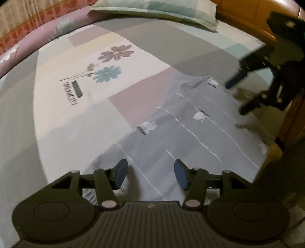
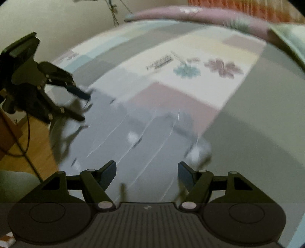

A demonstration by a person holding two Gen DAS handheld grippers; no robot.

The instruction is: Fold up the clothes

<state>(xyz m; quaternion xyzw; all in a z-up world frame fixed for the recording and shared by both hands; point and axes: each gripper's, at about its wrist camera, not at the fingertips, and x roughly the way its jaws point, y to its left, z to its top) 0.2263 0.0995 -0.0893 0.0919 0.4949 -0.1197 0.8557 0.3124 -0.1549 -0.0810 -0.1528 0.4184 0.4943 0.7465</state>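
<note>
Grey garment (image 1: 190,122) flat on bed (image 1: 57,114), stripes running lengthwise toward pillow (image 1: 156,11), both grippers' jaws spread, empty.

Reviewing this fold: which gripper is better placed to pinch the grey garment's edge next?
Probably left. The left gripper hangs open over the near edge of the grey garment, cloth between its fingers. The right gripper is open too, but its blurred view shows no clear edge.

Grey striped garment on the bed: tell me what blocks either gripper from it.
Nothing visible. The grey striped garment lies flat on the patchwork floral bedsheet, directly beneath the open left gripper and open right gripper.
</note>
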